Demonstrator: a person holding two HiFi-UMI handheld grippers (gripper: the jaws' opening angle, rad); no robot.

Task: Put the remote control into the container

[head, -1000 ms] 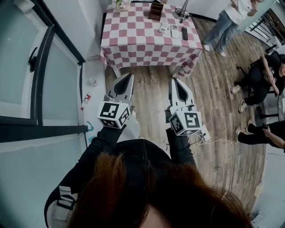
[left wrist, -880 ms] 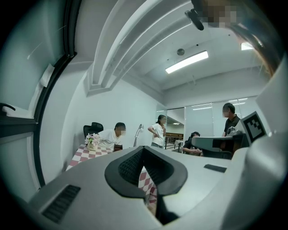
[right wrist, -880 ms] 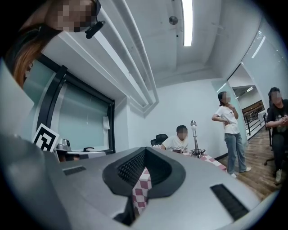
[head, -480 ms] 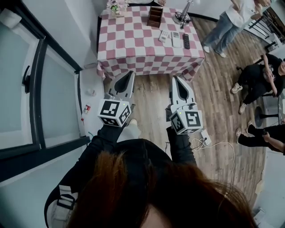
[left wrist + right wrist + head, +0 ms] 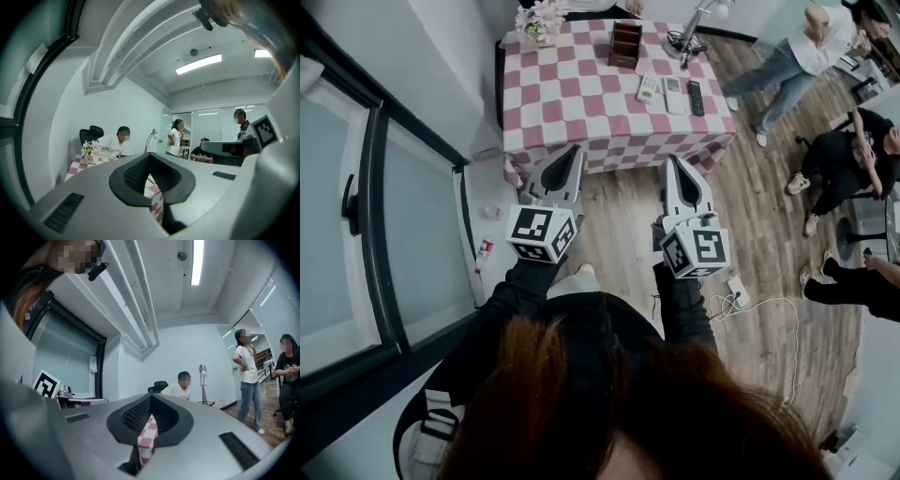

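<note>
Three remote controls (image 5: 672,93) lie side by side at the upper right of the head view, on a tabletop (image 5: 572,94) covered by a pink and white checked cloth (image 5: 619,150). Two are pale, and a slim black remote (image 5: 695,97) lies at the right end of the row. The container (image 5: 625,44), a brown wooden box, stands apart from them further up the frame. A pot of flowers (image 5: 539,21) stands at the tabletop's upper left corner and a lamp base (image 5: 684,39) to the container's right. The buttons on the remotes are too small to make out, and so is the inside of the container. The left gripper (image 5: 573,150) and the right gripper (image 5: 669,161) sit in mid frame, short of the tabletop's near edge, each with its fingers together and nothing between them. In the two gripper views only a sliver of checked cloth shows through the gap behind the closed fingertips, and the remotes and container are hidden there. The wearer's hair (image 5: 609,403) fills the bottom of the head view
</note>
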